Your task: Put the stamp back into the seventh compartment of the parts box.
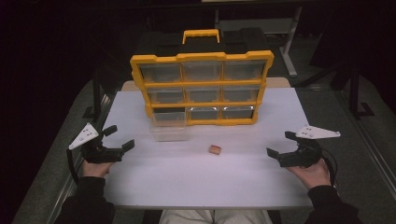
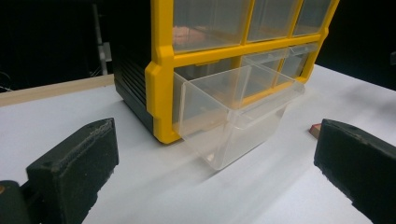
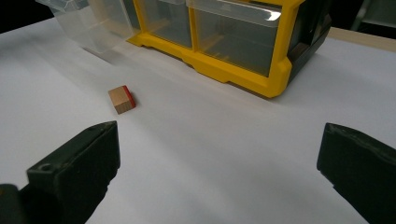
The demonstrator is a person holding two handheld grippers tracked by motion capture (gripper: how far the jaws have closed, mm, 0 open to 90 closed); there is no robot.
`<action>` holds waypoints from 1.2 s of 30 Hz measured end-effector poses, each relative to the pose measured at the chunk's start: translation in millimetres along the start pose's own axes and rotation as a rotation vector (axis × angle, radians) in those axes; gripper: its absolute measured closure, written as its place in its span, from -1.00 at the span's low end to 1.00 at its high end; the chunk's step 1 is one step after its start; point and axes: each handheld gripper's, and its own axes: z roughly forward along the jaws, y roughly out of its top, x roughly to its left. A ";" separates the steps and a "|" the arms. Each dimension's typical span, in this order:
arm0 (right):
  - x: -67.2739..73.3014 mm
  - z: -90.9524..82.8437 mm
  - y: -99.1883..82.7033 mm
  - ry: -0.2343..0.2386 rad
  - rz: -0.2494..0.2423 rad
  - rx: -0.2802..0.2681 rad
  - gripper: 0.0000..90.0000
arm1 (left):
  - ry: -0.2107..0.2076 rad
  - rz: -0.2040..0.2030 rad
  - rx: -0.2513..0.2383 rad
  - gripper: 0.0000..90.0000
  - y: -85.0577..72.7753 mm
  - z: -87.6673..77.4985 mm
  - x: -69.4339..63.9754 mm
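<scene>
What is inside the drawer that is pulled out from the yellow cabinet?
The pulled-out clear drawer looks empty: its bottom shows through the walls. The wooden block lies apart on the table. The drawer's rear, inside the cabinet, is covered.

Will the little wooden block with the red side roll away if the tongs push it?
Probably not: the small wooden block with one red face has flat sides and rests flat on the white table, so it should slide rather than roll. It looks solid and stiff, likely light. The smooth tabletop may let it skid easily.
</scene>
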 end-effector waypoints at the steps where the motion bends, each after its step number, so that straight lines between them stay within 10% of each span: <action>1: 0.2 -0.2 0.0 0.001 -0.001 0.001 -1.00 | 0.000 0.000 0.000 -1.00 0.0 0.0 0.1; 36: 8.6 3.7 19.3 0.024 -0.054 0.059 -1.00 | 0.004 0.011 0.007 -1.00 -1.8 1.3 -2.4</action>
